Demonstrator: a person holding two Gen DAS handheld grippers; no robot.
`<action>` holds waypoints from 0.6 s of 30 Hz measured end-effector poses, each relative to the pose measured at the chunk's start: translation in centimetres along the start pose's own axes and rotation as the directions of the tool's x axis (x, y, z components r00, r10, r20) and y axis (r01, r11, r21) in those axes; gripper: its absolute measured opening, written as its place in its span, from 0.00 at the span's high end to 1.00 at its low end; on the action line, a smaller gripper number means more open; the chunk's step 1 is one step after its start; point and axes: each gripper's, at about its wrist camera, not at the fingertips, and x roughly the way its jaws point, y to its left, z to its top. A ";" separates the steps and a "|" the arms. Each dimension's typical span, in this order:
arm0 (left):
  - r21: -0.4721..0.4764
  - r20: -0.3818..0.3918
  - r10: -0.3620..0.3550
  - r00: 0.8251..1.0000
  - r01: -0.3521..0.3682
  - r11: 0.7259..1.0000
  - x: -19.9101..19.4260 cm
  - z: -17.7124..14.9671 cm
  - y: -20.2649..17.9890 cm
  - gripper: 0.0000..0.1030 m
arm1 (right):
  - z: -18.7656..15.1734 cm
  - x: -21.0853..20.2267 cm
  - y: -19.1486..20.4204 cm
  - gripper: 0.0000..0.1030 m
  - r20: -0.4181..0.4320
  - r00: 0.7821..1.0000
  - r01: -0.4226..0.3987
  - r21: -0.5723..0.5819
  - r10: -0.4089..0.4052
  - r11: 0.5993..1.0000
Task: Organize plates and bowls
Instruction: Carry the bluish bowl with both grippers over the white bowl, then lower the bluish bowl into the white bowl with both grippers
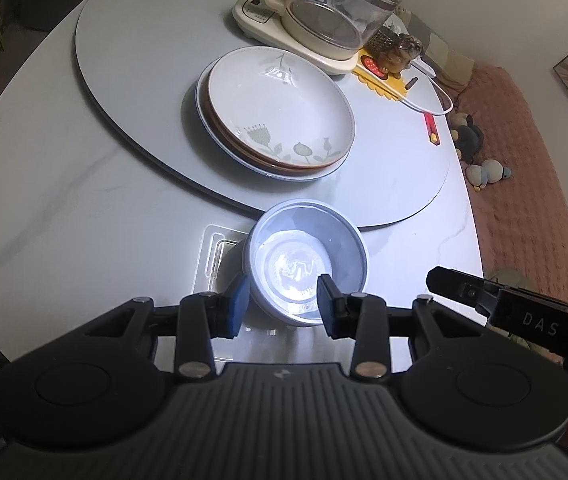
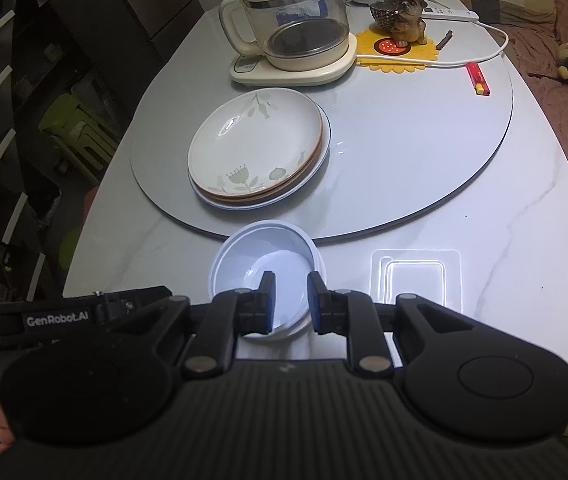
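Plates look finished and the bowls do not, so the task seems roughly halfway. The pale marble bench carries a large round turntable. At its far side stands a glass kettle on a cream base. The plates are stacked in one pile on the near-left part of the turntable, nearer than the kettle. A white floral plate is on top, a brown-rimmed one is under it and a blue-rimmed one is at the bottom, all sitting fairly square. Nearer the bench edge, off the turntable, each tool has a bowl of its own. The grey bowl is at the left gripper. Its jaws are partly closed across the bowl's left wall, one pad outside and one inside, and appear to be gripping it. The white bowl is at the right gripper. Its jaws are nearly closed, apparently pinching the bowl's right wall near the rim. Both bowls hang close under the cameras beside a recessed panel in the bench top, and seem to be lifted, not resting. What remains, as I judge it, is to nest one bowl in the other and set the pair down by the plates. Further back lie a dog figurine and a red lighter, clear of the work.
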 end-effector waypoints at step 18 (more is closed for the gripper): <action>-0.087 -0.077 0.080 0.994 -0.086 0.992 5.2 0.5 0.3 0.50 | 2.2 4.7 -3.0 0.64 -0.107 0.992 -0.066 0.015 0.067 0.998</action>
